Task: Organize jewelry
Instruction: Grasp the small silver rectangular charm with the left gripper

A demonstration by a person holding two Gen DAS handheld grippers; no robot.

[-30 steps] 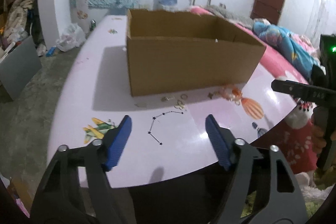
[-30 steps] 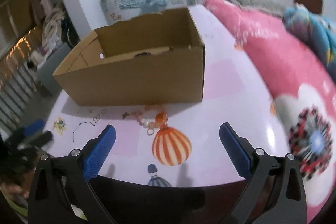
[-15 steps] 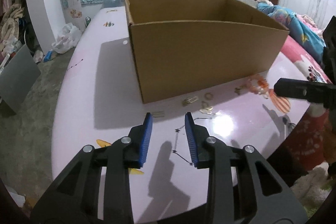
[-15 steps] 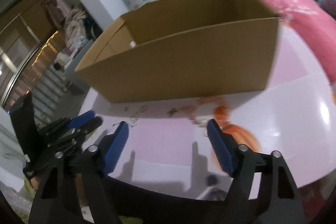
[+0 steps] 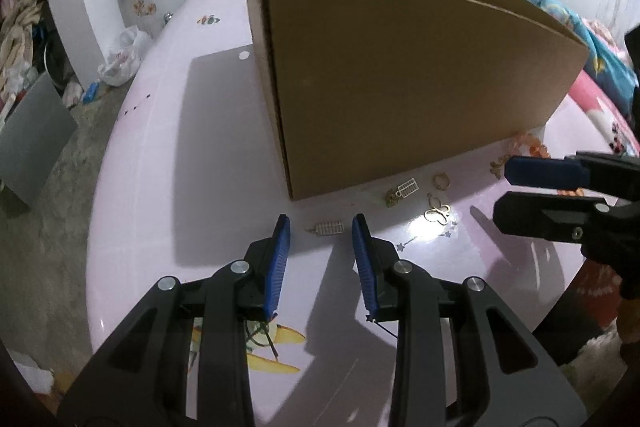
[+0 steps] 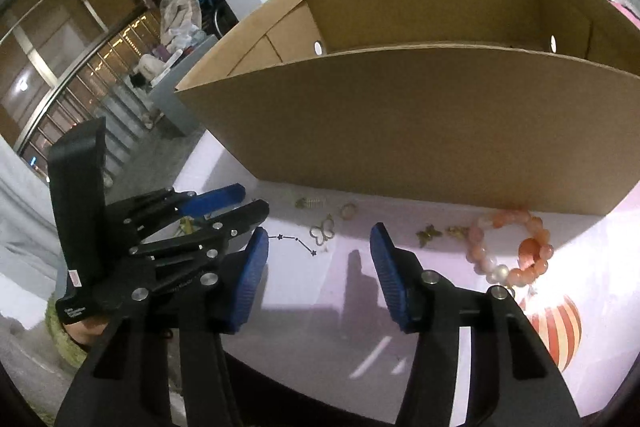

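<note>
A small gold comb-shaped clip [image 5: 328, 227] is lying on the glossy pink table [image 5: 224, 187], sitting just beyond the tips of the left gripper [image 5: 322, 227] and lined up with the gap between its blue pads [image 5: 279, 259]; nothing is touching it, and the jaws are standing partly apart with empty space between them. At about two o'clock from the clip, more jewelry is lying loose on the table: a gold rectangular charm [image 5: 404, 189], a small ring [image 5: 441, 180], and a gold butterfly piece [image 5: 437, 214], with a thin star-linked chain [image 5: 424, 239] trailing back toward the left gripper's right pad. All of it is resting close along the near wall of the open cardboard box [image 5: 400, 83].

In the right wrist view, the right gripper [image 6: 318, 247] is hovering over the table with its jaws wide apart, holding nothing; the butterfly piece [image 6: 322, 230] and chain [image 6: 296, 242] are lying just ahead at twelve o'clock. An orange and white bead bracelet [image 6: 508, 251] is lying at two o'clock, beside the box wall [image 6: 420, 131], just above a printed striped balloon [image 6: 556, 327].
</note>
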